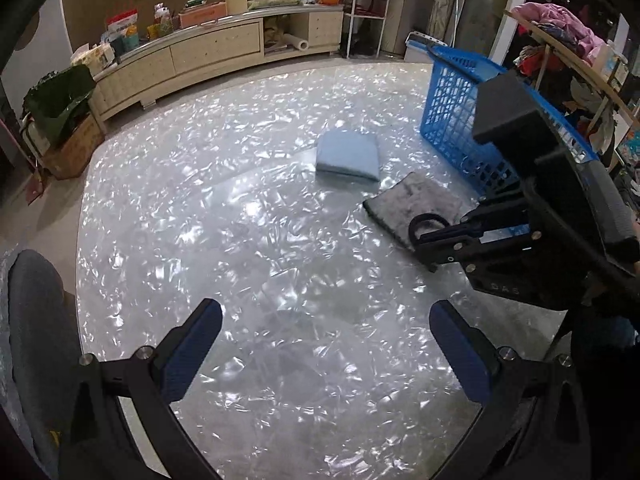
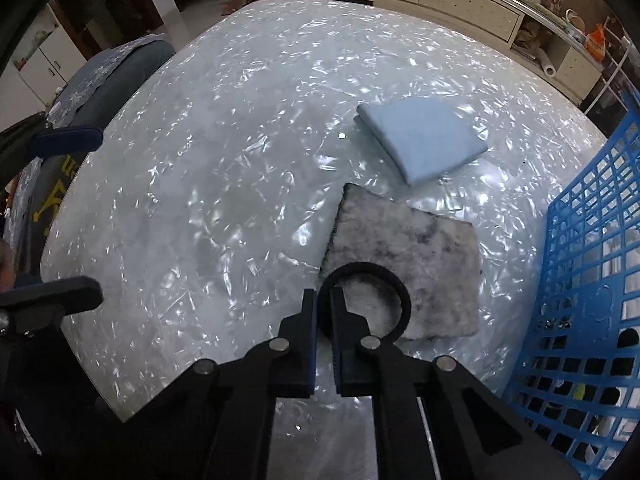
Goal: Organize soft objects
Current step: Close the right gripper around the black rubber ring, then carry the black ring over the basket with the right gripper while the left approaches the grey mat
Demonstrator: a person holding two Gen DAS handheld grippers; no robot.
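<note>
- Holding a black ring point(image 2: 366, 300) is what my right gripper point(image 2: 325, 336) does; its two fingers are pinched tight on one side of the ring.
- The ring looks like a soft black band, and it hangs just over the near edge of a gray fuzzy cloth point(image 2: 404, 264).
- From my left camera I see the same ring point(image 1: 429, 226) sticking out of the right gripper point(image 1: 430, 248), above that gray fuzzy cloth point(image 1: 416, 204).
- My left gripper point(image 1: 324, 344) is wide open, with nothing between its blue pads point(image 1: 192, 352).
- It hangs over a bare part of the shiny white table point(image 1: 240, 240), near the edge closest to me.
- The gray cloth lies flat on the table point(image 2: 200, 160).
- A folded light blue cloth point(image 2: 424, 140) lies on the table just past the gray one. The two look almost touching at a corner, but I cannot tell for sure.
- A blue basket point(image 2: 588, 280) with holes in its sides stands on the table at my right, just beside the gray cloth.
- Something white shows through the basket wall, but I cannot tell what it is.
- In the left view the blue basket point(image 1: 452, 108) stands behind the right gripper, and the light blue cloth point(image 1: 348, 156) lies to its left.
- A dark blue chair point(image 2: 120, 76) is at the far left edge of the table.
</note>
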